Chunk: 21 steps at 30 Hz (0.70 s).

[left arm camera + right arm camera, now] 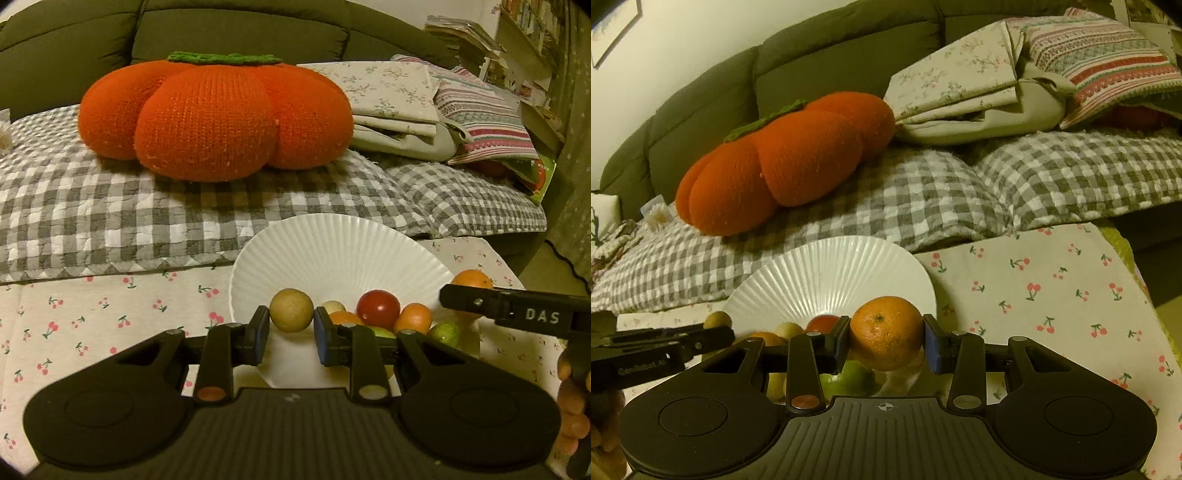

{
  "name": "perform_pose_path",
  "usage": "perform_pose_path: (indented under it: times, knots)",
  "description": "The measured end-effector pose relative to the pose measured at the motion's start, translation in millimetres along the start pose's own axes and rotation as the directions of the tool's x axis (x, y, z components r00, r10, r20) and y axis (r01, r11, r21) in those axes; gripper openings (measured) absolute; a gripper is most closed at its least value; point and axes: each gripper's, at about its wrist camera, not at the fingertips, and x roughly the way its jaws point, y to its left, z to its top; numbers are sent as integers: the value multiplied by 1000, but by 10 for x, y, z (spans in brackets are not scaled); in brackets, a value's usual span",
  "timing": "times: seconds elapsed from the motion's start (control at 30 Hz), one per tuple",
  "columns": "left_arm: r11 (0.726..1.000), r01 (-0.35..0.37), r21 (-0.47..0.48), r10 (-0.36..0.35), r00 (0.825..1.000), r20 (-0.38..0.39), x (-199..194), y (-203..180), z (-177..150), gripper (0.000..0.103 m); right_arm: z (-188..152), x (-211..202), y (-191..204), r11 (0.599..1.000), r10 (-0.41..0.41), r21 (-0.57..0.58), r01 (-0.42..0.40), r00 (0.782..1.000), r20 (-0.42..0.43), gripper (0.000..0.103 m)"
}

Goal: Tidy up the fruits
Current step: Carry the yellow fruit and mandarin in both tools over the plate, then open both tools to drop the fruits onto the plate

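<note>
A white fluted plate rests on the cherry-print cloth and holds several fruits: a red one, orange ones and a green one. My left gripper is shut on a small tan round fruit, held over the plate's near rim. In the right wrist view my right gripper is shut on an orange above the same plate. The right gripper's finger crosses the left view at the right, with the orange peeking over it. The left gripper's arm shows at the left of the right view.
Behind the plate lies a grey checked quilt with a big knitted orange pumpkin cushion on a green sofa. Folded floral and striped linens are stacked to the right. The cherry-print cloth extends right of the plate.
</note>
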Motion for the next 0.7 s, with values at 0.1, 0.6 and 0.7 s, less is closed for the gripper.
perform_pose_path:
  times: [0.1, 0.6, 0.7]
  knots:
    - [1000, -1, 3, 1, 1000, -4, 24, 1, -4, 24, -3, 37, 22, 1000, 1, -11, -1, 1000, 0, 39]
    - [999, 9, -33, -9, 1000, 10, -105, -3, 9, 44, 69, 18, 83, 1000, -19, -13, 19, 998, 56, 69]
    - [999, 9, -51, -8, 1000, 16, -182, 15, 18, 44, 91, -31, 97, 1000, -18, -14, 19, 997, 69, 69]
